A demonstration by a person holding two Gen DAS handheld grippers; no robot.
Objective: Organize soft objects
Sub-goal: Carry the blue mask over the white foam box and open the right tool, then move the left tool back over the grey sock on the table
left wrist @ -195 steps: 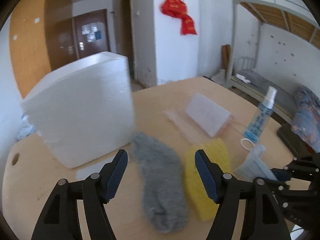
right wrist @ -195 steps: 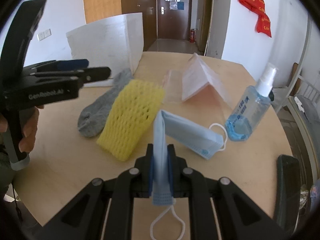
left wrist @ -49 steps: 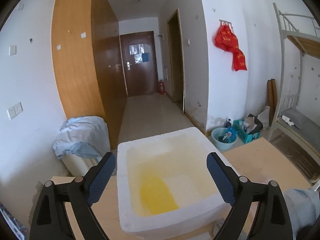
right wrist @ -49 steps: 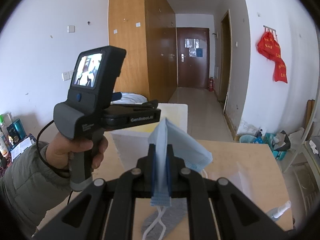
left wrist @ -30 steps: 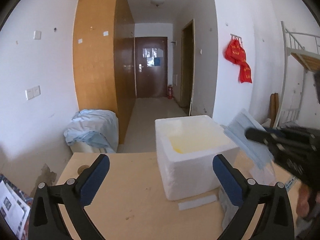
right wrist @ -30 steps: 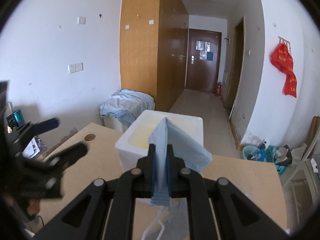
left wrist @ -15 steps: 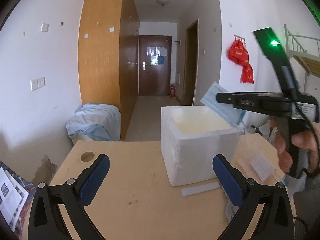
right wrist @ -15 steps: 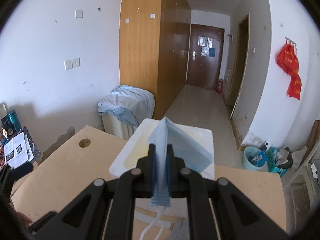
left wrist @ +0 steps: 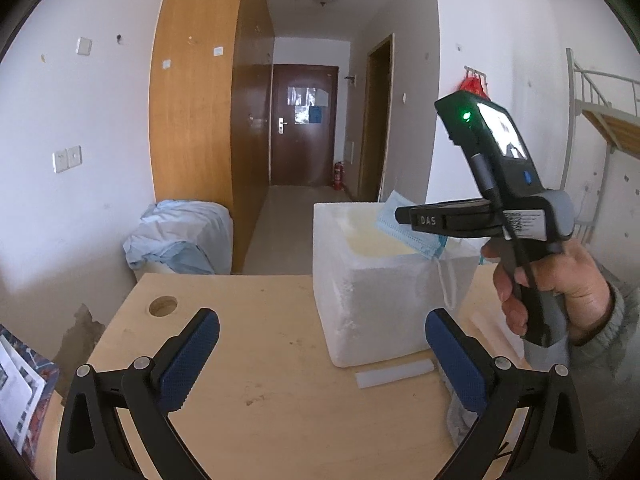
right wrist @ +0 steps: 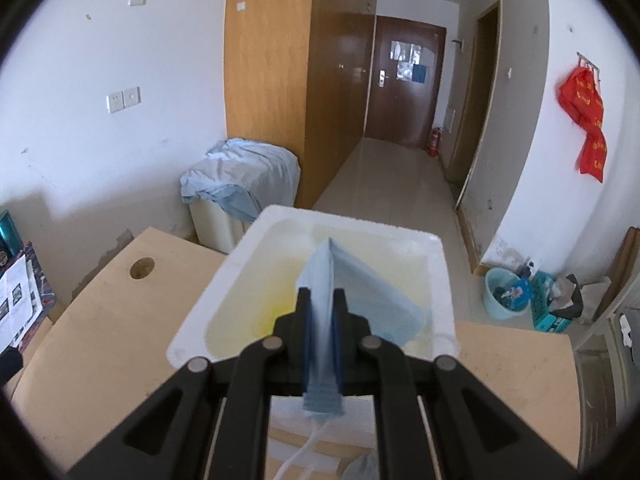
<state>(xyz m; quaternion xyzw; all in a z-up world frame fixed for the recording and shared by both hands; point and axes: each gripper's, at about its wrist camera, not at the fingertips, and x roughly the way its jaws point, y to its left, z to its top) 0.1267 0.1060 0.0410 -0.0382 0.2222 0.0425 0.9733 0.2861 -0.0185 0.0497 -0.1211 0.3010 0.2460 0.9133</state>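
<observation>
A white foam box (left wrist: 368,280) stands open on the wooden table (left wrist: 248,344); it also shows in the right wrist view (right wrist: 256,248), with something yellow (right wrist: 276,316) on its floor. My right gripper (right wrist: 321,300) is shut on a blue face mask (right wrist: 360,284) and holds it over the box's open top. In the left wrist view the mask (left wrist: 404,228) hangs over the box's right rim, its ear loop dangling outside. My left gripper (left wrist: 318,354) is open and empty, low over the table in front of the box.
A white foam strip (left wrist: 394,374) lies on the table before the box. A grey sock (left wrist: 456,420) shows partly behind my left gripper's right finger. A cable hole (left wrist: 163,306) is at the table's far left. A cloth-covered unit (left wrist: 180,236) stands beyond the table.
My right gripper has moved forward and down with the mask, from beside the box to over its open top. My left gripper has stayed open and shifted slightly.
</observation>
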